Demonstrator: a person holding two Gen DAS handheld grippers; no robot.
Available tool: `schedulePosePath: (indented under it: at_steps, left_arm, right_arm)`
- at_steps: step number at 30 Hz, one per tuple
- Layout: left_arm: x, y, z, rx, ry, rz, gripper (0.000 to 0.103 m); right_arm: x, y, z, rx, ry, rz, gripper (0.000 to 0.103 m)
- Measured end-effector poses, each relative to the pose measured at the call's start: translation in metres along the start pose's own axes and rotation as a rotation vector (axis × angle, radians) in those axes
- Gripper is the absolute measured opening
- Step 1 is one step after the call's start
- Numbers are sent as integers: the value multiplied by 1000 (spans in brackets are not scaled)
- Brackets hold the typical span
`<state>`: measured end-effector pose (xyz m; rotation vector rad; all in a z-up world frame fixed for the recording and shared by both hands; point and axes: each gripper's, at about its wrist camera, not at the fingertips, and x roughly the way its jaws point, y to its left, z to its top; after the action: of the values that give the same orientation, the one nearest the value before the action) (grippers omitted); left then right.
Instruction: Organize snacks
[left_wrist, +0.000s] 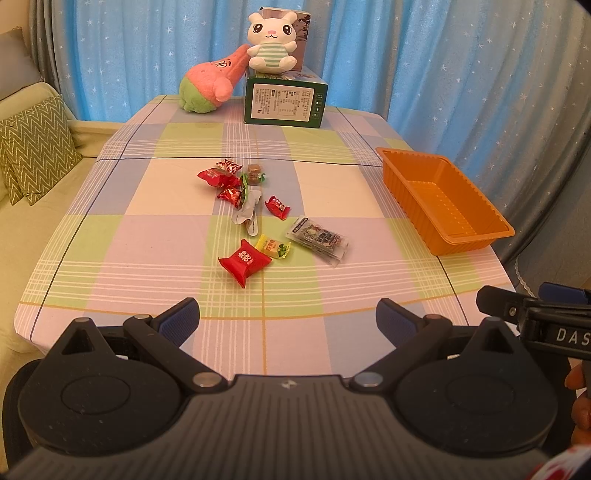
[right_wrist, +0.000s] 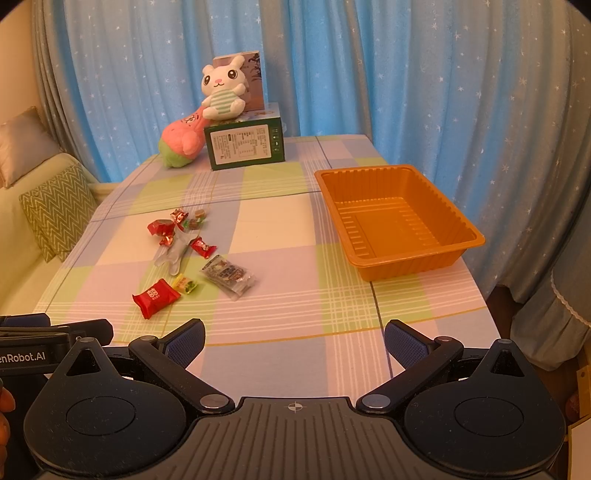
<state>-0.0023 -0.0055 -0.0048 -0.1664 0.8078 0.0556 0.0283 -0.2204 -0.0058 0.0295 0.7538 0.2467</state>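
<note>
Left wrist, five red snacks (left_wrist: 243, 261), one tray (left_wrist: 461, 236)

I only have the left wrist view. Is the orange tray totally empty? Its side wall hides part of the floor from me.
Observer: Yes. The right wrist view looks down into the orange tray, and its whole floor is bare.
Operator: And the right gripper? I only see its edge.
Observer: The right gripper is open above the tablecloth, with nothing between its fingers.
</note>
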Motion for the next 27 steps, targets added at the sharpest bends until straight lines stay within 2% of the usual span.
schedulePosePath:
  at_steps: [27]
  left_arm:
    - [5, -1, -1, 6, 2, 3, 100]
  right_arm:
    - [4, -1, -1, 3, -2, -4, 103]
